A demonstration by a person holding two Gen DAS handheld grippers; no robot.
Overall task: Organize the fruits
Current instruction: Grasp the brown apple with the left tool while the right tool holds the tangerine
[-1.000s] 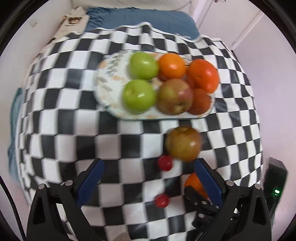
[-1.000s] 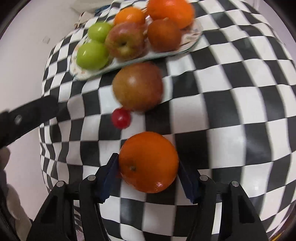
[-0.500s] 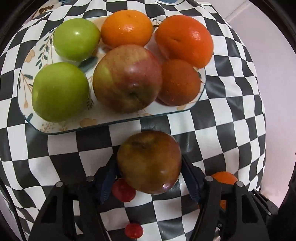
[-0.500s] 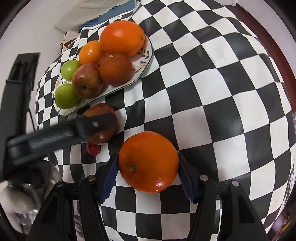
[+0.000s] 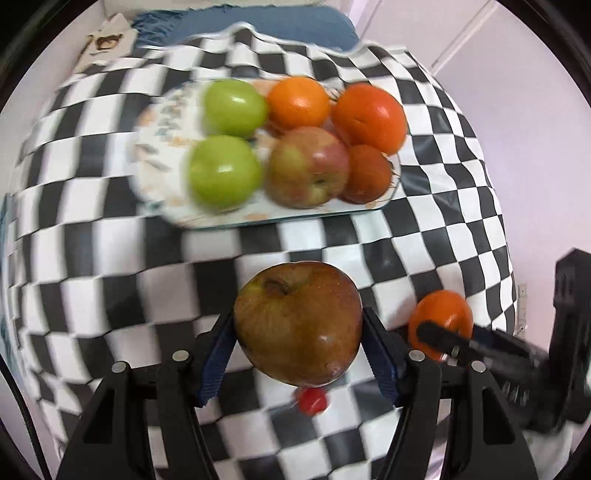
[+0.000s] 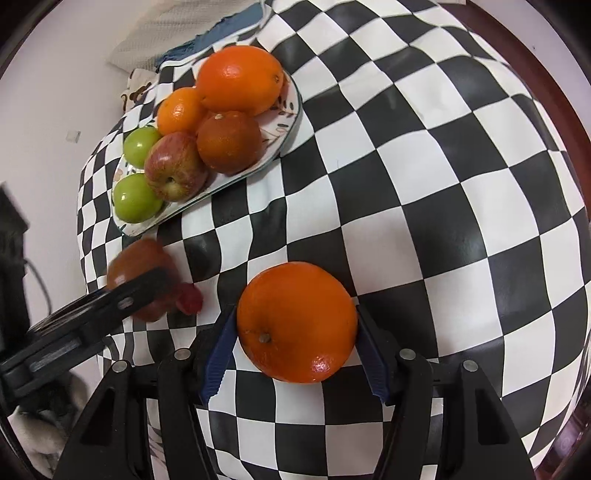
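My left gripper [image 5: 298,345] is shut on a dark red-brown apple [image 5: 298,325] and holds it above the checkered cloth. My right gripper [image 6: 295,334] is shut on an orange [image 6: 297,321]; that orange also shows in the left wrist view [image 5: 441,317]. An oval patterned plate [image 5: 162,162] at the back holds two green apples [image 5: 225,170], a red-green apple [image 5: 308,166] and three oranges [image 5: 369,116]. The plate also shows in the right wrist view [image 6: 290,122]. The left gripper with its apple [image 6: 138,269] is at the left there.
A small red fruit [image 5: 313,400] lies on the cloth under the held apple, also seen in the right wrist view [image 6: 190,299]. The black-and-white checkered cloth [image 6: 424,184] covers the table. A blue cloth [image 5: 266,22] lies behind it. A wall is to the right.
My left gripper closed on the dark apple and has lifted it back from the plate. My right gripper keeps its hold on the orange and has risen slightly.
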